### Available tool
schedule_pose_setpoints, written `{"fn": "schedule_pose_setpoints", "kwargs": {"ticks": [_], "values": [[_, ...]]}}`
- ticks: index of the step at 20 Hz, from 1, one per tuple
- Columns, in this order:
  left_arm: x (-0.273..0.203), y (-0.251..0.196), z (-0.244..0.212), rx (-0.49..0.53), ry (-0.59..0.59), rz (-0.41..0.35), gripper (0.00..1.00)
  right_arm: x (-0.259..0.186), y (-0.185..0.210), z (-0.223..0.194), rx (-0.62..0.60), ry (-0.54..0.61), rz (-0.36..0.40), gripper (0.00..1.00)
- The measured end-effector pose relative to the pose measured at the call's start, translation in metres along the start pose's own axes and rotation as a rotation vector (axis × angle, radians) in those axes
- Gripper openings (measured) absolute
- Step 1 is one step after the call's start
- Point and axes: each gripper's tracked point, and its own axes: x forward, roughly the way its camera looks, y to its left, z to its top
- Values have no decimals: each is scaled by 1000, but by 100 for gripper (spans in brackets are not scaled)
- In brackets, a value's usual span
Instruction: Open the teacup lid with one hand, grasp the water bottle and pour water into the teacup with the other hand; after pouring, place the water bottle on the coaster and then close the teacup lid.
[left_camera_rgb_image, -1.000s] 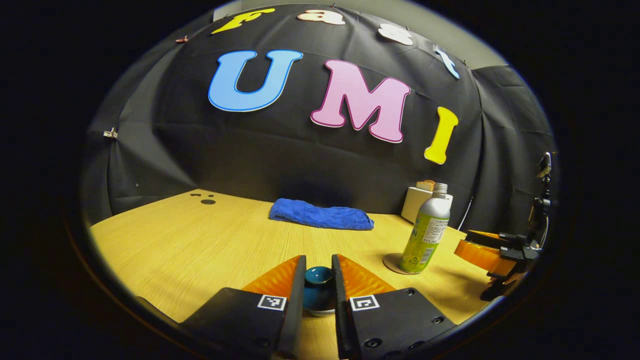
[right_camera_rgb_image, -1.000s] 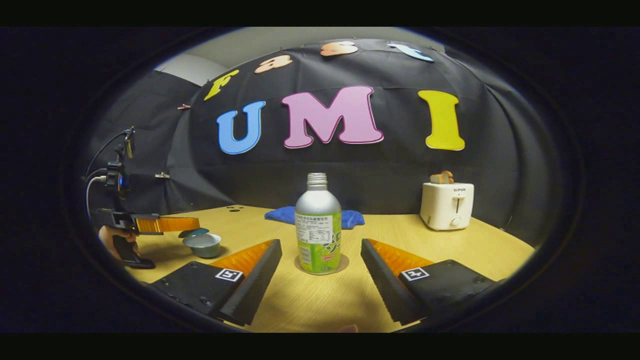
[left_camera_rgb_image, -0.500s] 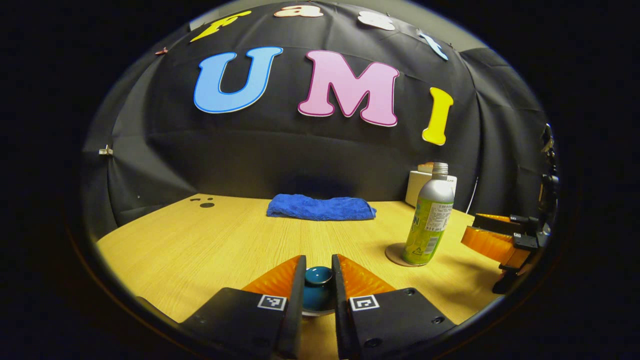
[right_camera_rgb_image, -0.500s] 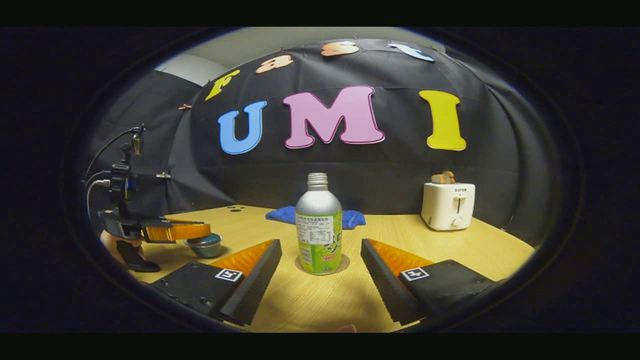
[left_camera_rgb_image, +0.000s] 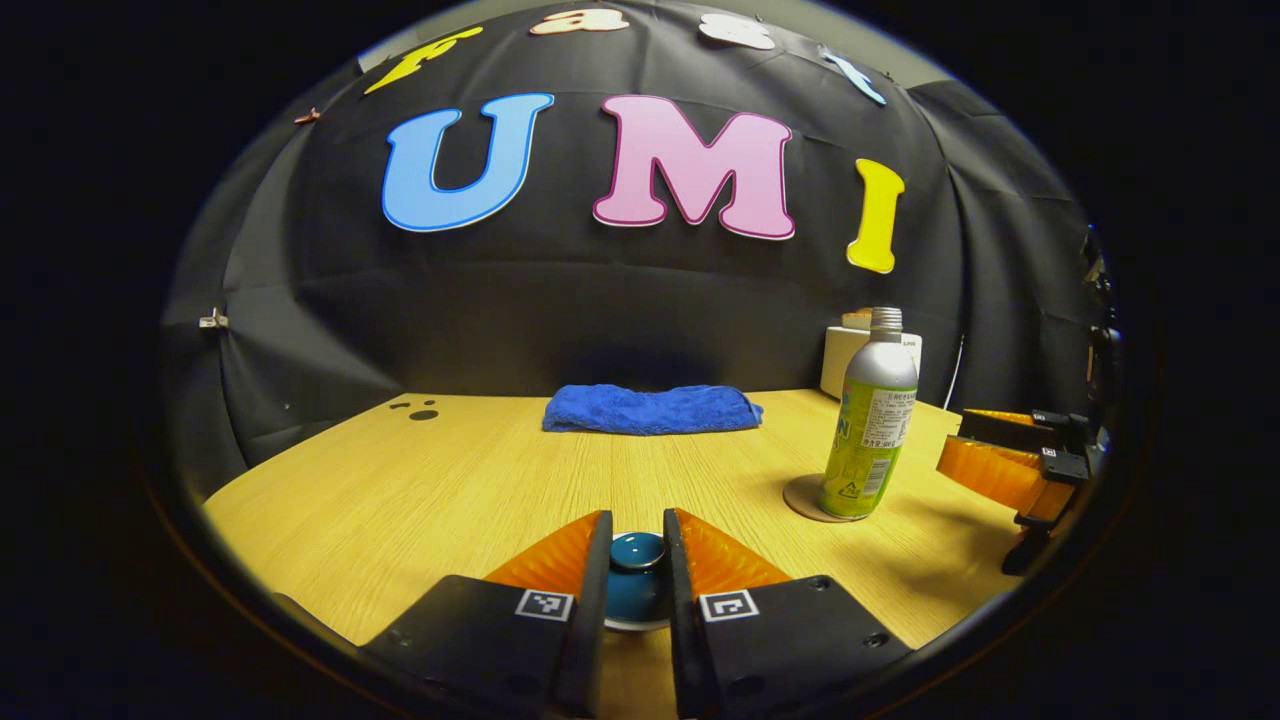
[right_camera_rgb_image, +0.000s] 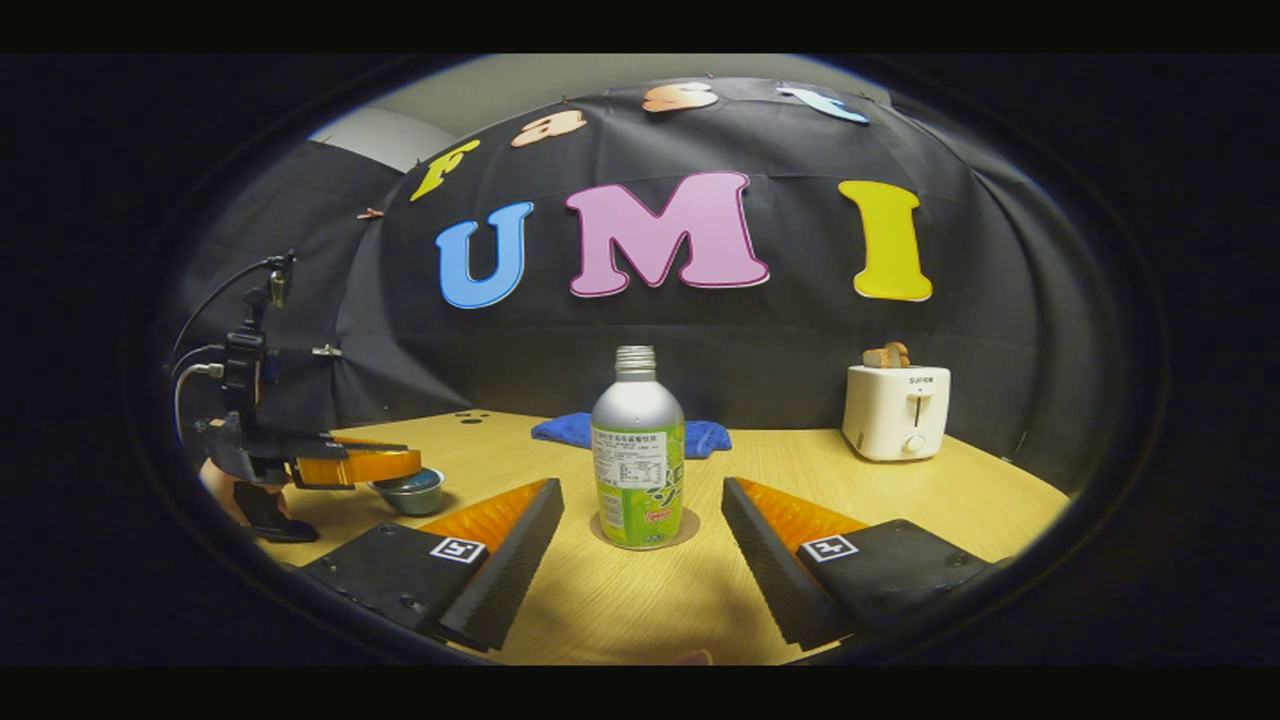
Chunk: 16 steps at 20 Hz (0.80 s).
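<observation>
Now the step in hand looks to be closing the teacup: the water bottle (right_camera_rgb_image: 637, 450) stands upright on its coaster (right_camera_rgb_image: 685, 528) near the middle of the surface (left_camera_rgb_image: 420, 500), so the pouring seems done. In the left gripper view the left tool (left_camera_rgb_image: 637, 545) has its fingers drawn close, pinching the knob of the teal lid (left_camera_rgb_image: 636, 575) from both sides. In the right gripper view that tool reaches over the teacup (right_camera_rgb_image: 412, 492) at the left, and whether the lid already sits on the rim I cannot tell from here. To do this well, I would keep the lid level and centred over the cup, bring it straight down until it seats all round, and only then spread the fingers, slowly, so the knob is not dragged sideways and the cup not nudged. The right tool (right_camera_rgb_image: 640, 535) is spread wide, its fingers on either side of the bottle and apart from it, holding nothing; it is best kept where it is, or backed straight off, so the bottle is not knocked from the coaster.
</observation>
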Motion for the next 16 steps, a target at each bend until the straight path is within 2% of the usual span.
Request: {"fn": "schedule_pose_setpoints", "kwargs": {"ticks": [1,2,3,9,11,12,15,16], "values": [[1,-1,-1,6,4,0,32,0,0,0,0,0,0,98],[1,-1,-1,12,8,0,35,0,0,0,0,0,0,98],[1,-1,-1,17,11,0,33,0,0,0,0,0,0,98],[1,-1,-2,22,12,8,37,0,0,0,0,1,0,98],[-2,0,-1,24,3,22,43,0,0,0,0,1,0,98],[-4,0,1,28,-10,31,52,0,0,0,0,1,0,98],[-16,2,9,31,-76,65,64,0,0,0,0,1,0,98],[-20,2,12,25,-99,78,72,0,-1,0,-1,2,-5,98]]}}
